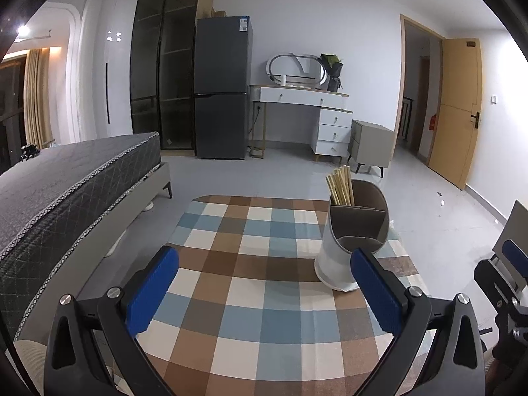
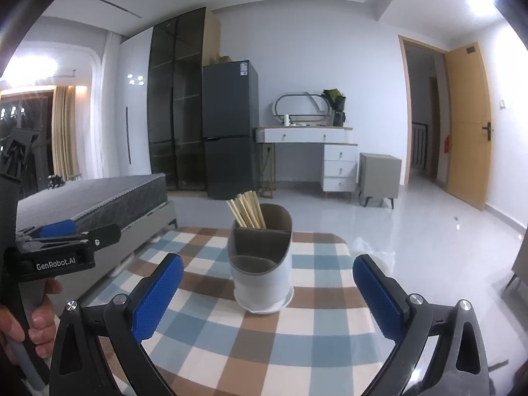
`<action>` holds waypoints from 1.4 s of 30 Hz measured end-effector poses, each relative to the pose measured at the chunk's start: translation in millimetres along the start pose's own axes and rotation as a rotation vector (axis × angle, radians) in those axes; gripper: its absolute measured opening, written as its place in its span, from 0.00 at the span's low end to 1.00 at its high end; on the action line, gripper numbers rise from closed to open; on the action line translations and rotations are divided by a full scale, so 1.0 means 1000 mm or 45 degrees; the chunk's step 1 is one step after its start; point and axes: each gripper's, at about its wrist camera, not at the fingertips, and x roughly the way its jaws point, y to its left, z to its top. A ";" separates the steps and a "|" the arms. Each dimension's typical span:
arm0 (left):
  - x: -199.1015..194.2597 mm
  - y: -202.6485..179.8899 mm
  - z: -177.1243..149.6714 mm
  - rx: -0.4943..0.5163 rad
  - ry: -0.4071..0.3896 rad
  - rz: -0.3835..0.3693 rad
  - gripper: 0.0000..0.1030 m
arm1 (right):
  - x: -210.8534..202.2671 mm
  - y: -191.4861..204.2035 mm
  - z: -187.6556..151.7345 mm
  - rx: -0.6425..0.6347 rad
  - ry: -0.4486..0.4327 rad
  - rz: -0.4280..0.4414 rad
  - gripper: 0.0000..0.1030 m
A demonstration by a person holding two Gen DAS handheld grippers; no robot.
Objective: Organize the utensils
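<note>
Standing upright on the checked tablecloth (image 2: 204, 340), a white utensil holder (image 2: 262, 274) with a grey-brown divided insert is seen toward the far side of the table — a bundle of wooden chopsticks (image 2: 247, 213) is leaned in its rear compartment, while the front compartments appear empty. From the right wrist view the holder is framed between the blue pads of the right gripper (image 2: 268, 293), whose jaws are spread wide and hold nothing. The left gripper (image 1: 264, 293) is likewise held wide apart over bare cloth, with the holder just beyond its right-hand pad (image 1: 376, 293). A hand (image 2: 36, 323) is wrapped round the left gripper's handle. Beyond the table — a bed (image 1: 66, 178), a dark fridge (image 1: 222, 89), a white dressing table (image 1: 313, 112) and an open wooden door (image 1: 458, 112) are noted.
</note>
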 end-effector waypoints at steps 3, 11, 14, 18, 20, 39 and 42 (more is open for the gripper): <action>0.003 0.001 -0.001 -0.012 0.018 -0.002 0.98 | 0.000 -0.002 0.000 0.015 0.008 -0.006 1.00; 0.002 0.004 -0.001 -0.025 0.023 0.003 0.98 | -0.002 -0.001 0.001 0.004 0.040 -0.020 1.00; 0.002 0.003 0.000 -0.020 0.019 0.008 0.98 | -0.002 0.000 0.001 0.000 0.045 -0.022 1.00; 0.004 0.003 0.000 -0.020 0.040 -0.008 0.98 | -0.003 0.001 0.001 -0.009 0.045 -0.033 1.00; 0.004 0.004 0.000 -0.024 0.041 -0.004 0.98 | -0.002 0.000 0.001 -0.008 0.050 -0.033 1.00; -0.001 0.004 -0.001 -0.012 -0.009 0.013 0.98 | 0.001 0.003 0.000 -0.030 0.063 -0.038 1.00; 0.000 0.005 0.000 -0.021 -0.008 0.010 0.98 | 0.001 0.003 -0.001 -0.032 0.065 -0.038 1.00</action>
